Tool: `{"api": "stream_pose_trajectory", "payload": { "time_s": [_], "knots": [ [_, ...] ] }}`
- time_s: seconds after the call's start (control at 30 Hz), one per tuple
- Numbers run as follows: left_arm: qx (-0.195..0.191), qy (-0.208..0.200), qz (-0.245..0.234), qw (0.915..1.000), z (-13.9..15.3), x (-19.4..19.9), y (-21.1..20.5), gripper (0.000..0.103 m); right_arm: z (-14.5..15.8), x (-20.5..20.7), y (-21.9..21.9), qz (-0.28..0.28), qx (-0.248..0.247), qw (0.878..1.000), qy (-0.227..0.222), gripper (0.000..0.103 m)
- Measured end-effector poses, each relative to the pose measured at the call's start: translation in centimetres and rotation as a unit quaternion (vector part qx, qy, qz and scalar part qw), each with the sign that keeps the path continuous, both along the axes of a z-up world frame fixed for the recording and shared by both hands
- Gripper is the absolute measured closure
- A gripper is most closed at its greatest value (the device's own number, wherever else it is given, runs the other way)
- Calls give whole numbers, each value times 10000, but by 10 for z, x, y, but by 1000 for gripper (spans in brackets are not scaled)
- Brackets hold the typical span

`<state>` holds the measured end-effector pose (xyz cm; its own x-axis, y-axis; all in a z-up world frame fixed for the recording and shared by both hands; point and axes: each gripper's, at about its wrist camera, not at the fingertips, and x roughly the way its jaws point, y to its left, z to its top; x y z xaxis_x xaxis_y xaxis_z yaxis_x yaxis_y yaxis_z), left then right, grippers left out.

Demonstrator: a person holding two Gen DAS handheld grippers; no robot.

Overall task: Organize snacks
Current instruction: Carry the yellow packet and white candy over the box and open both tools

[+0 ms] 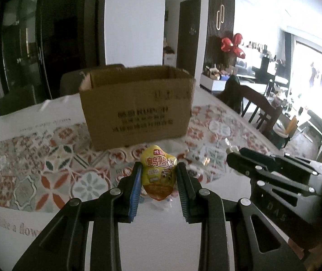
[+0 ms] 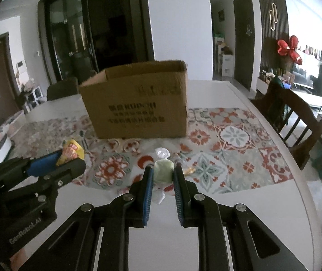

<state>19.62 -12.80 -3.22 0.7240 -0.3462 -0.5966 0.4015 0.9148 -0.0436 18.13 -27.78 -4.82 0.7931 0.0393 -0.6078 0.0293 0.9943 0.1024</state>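
Gripping a yellow snack pouch (image 1: 158,171), the left gripper (image 1: 158,169) reads "GenRobot.AI"; the right gripper (image 2: 162,174) pinches a green candy (image 2: 162,171).

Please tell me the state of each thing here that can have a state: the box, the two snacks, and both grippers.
cardboard box: open on top, upright on the table.
yellow snack packet: clamped in the left gripper.
green wrapped candy: clamped in the right gripper.
patterned mat: flat under the box.

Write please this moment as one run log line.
left gripper: shut on yellow snack packet | right gripper: shut on green wrapped candy | cardboard box: open, ahead
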Motion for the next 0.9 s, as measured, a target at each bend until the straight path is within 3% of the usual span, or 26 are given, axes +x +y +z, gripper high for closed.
{"api": "stream_pose_trajectory", "payload": {
  "time_s": [0.43, 0.9],
  "knots": [
    [-170, -372, 108, 9991, 43, 40, 21, 73, 44, 32, 11, 122, 315, 9979, -556, 83],
    [-66, -665, 56, 9978, 73, 97, 21, 73, 86, 91, 14, 205, 145, 9955, -916, 83]
  ]
}}
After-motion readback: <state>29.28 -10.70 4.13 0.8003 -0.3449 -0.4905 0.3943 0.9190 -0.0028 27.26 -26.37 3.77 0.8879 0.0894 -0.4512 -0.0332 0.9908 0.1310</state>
